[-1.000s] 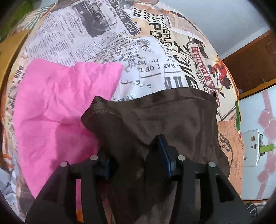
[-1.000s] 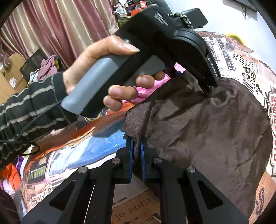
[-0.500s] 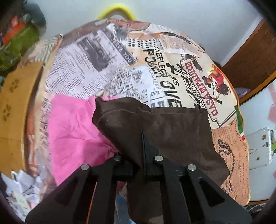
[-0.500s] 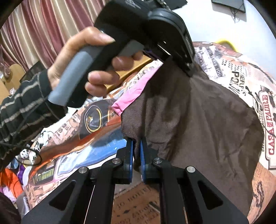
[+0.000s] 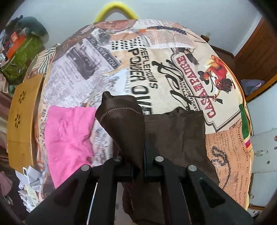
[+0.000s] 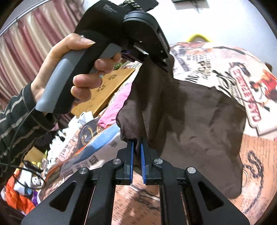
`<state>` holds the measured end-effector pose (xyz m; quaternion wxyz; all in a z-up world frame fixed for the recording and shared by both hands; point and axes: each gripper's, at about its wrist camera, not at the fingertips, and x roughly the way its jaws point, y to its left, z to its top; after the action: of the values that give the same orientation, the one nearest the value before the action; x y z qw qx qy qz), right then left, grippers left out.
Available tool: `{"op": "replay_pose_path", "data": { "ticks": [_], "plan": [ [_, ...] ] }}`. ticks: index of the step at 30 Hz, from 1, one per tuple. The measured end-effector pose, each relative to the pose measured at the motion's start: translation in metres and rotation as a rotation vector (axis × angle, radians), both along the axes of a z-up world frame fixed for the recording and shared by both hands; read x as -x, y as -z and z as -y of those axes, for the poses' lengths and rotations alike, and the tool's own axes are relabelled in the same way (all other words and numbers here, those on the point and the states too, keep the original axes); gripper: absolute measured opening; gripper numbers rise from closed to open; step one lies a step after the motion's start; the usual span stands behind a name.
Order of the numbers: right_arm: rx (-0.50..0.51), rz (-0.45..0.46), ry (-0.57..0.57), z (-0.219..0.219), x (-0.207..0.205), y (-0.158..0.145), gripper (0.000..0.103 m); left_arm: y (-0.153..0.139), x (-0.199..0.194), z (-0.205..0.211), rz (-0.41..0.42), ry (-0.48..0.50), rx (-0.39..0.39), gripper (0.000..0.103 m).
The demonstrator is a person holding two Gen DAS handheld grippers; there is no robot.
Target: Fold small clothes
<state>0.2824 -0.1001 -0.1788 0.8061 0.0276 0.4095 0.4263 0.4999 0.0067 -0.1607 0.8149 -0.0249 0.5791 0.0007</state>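
Observation:
A dark brown garment lies partly on the printed bedspread, with its near edge lifted. My left gripper is shut on a hemmed corner of it, which stands up in a peak. The right wrist view shows the same brown garment draped between both grippers. There my right gripper is shut on another bunched corner, with cloth pinched between the blue pads. A person's hand holds the left gripper's grey handle above the cloth. A pink garment lies flat to the left.
A wooden board lies at the bed's left edge, with crumpled paper below it. A yellow hoop and a white wall are behind the bed. Wooden furniture stands at the right. Curtains and loose clothes fill the left side.
My left gripper closed on the brown garment's corner and rose, pulling the cloth up off the pink garment. My right gripper kept its grip and lifted its corner too.

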Motion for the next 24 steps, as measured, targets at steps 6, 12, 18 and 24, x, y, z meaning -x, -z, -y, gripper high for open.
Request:
{"op": "replay_pose_path", "data": {
  "ticks": [6, 12, 18, 24],
  "plan": [
    [-0.027, -0.016, 0.068, 0.034, -0.007, 0.006, 0.007, 0.010, -0.020, 0.041, -0.044, 0.012, 0.011, 0.007],
    [-0.025, -0.021, 0.153, 0.073, -0.014, 0.010, 0.006, 0.027, -0.042, 0.086, -0.072, 0.037, 0.019, 0.007],
    [-0.010, -0.044, 0.249, 0.115, -0.025, 0.020, 0.006, 0.048, -0.063, 0.117, -0.112, 0.045, 0.067, 0.007],
    [0.027, -0.062, 0.320, 0.139, -0.028, 0.028, 0.005, 0.070, -0.082, 0.153, -0.140, 0.087, 0.098, 0.007]
  ]
}}
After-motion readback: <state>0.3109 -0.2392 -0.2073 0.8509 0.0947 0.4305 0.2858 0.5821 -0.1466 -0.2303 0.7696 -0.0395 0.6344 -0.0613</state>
